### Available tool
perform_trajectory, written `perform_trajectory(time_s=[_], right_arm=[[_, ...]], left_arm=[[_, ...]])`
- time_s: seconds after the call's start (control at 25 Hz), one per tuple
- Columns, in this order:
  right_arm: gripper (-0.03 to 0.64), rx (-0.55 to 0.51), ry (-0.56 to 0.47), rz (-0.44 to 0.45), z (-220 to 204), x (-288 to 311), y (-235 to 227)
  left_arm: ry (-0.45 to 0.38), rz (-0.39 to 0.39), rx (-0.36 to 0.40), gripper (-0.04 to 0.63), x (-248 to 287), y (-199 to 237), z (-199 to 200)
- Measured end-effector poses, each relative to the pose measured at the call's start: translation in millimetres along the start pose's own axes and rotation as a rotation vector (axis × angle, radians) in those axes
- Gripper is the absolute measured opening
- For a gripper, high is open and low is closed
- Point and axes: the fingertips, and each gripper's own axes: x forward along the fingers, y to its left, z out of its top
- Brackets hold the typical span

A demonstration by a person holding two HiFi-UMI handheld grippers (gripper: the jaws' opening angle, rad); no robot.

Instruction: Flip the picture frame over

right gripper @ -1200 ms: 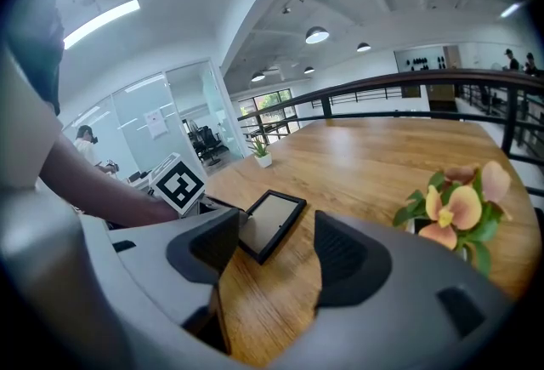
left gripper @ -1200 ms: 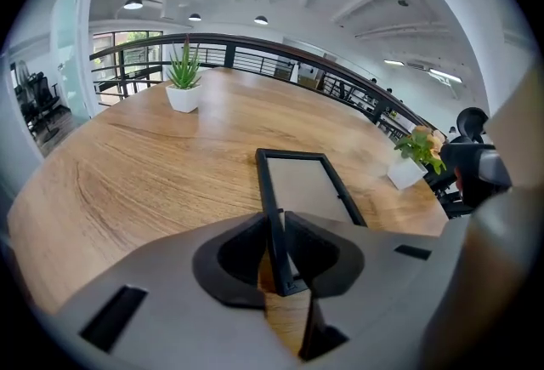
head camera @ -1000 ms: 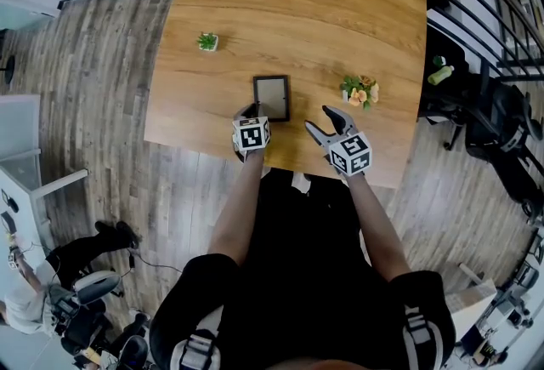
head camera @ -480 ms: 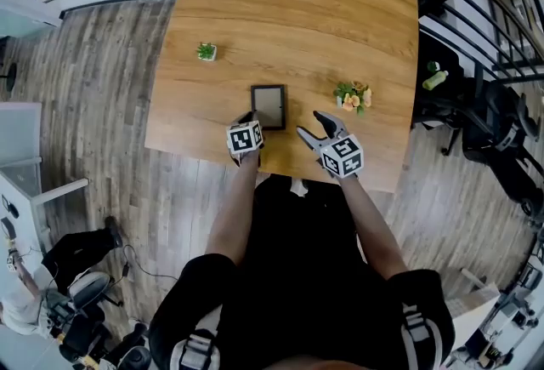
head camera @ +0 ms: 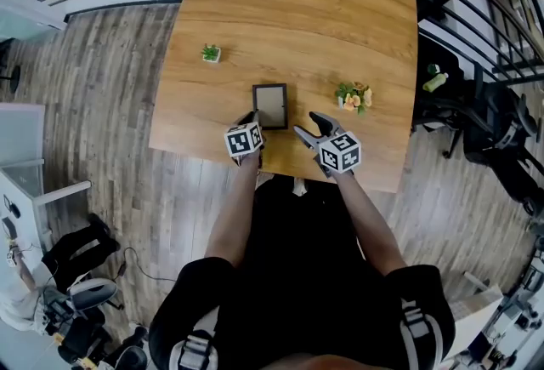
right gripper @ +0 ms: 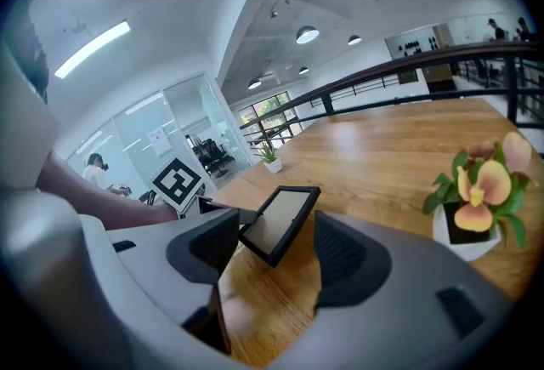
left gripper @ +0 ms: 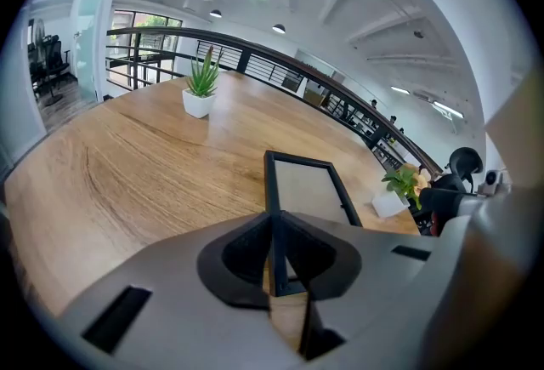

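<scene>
Head view: picture frame (head camera: 270, 105) sits on the table (head camera: 297, 11), lower centre of shot. Left claw (head camera: 252, 120) is at its near left corner. Right claw (head camera: 311, 126) is just right of it, not touching.

Left gripper view: jaws have just been closing and now pinch the frame's (left gripper: 308, 190) near edge, probably the grip for the flip.

Right gripper view: claw (right gripper: 274, 249) is wide and empty, likely on standby. Only here does the frame (right gripper: 280, 222) look tilted, near corner raised.

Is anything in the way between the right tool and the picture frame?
No, nothing visible. Only bare table lies between the open right tool and the frame. The flowers stand off to the right, clear of that path.
</scene>
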Motion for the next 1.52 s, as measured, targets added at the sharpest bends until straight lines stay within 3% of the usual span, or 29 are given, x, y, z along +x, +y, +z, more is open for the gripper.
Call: perform_trajectory(time_s=[0.48, 1.16, 1.52], right_arm=[[0.275, 0.094, -0.012, 0.043, -7, 15, 13], [0.255, 0.303, -0.064, 0.176, 0, 24, 25], [0.171, 0.377, -0.101, 0.227, 8, 20, 27]], left_arm=[[-0.092, -0.044, -0.08, 0.057, -35, -4, 20], [-0.202, -0.136, -0.107, 0.057, -61, -35, 46], [-0.211, -0.177, -0.094, 0.057, -60, -51, 48]])
